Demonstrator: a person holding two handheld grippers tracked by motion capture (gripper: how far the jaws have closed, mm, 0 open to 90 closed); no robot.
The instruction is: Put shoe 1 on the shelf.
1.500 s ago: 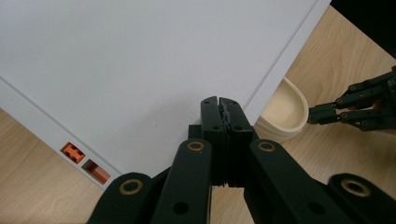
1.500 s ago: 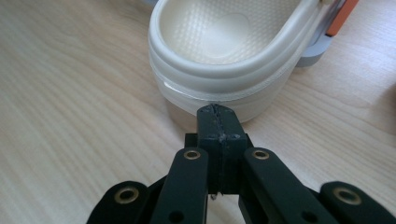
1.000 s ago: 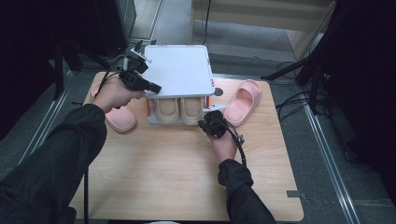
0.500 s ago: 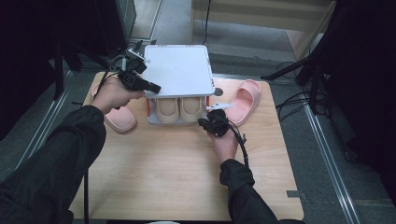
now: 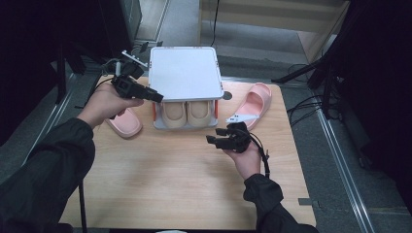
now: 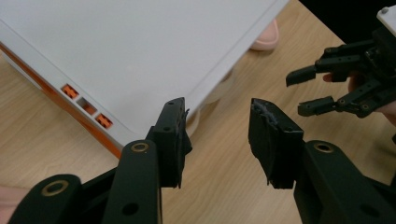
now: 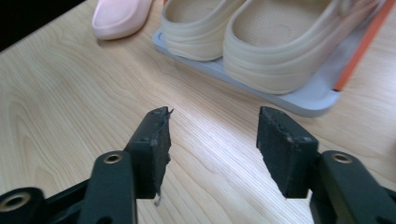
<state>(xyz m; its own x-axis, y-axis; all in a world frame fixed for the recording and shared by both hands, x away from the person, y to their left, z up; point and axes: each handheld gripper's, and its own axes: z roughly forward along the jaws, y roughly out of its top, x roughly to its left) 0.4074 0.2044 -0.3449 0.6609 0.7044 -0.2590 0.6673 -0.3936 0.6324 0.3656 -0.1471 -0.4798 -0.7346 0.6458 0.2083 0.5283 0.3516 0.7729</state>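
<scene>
**Both tongs let go beside the shoe rack**

The left tongs [image 5: 156,98] hang at the front left corner of the small white shoe rack [image 5: 183,73], and their jaws have just been opening; from the left gripper view nothing lies between them, only bare wood and the rack's top edge. The right tongs [image 5: 212,137] sit out over the wooden counter [image 5: 170,184], a little in front of the rack, and theirs have just been opening too, with nothing in them.

The rack stands at the back middle of the counter with a pair of beige slippers [image 5: 187,112] tucked side by side on its lower shelf, toes pointing inward. One pink slipper [image 5: 124,121] lies just left of the rack, another pink slipper [image 5: 252,102] to its right, well apart from each other.

The slippers look like moulded foam: light, springy, a bit rubbery, so unlikely to slip or break. I would judge the heel rim or the side wall the best place to pinch, since the thick sole gives too much. The rack itself looks like stiff, light plastic that might slide if nudged.
</scene>
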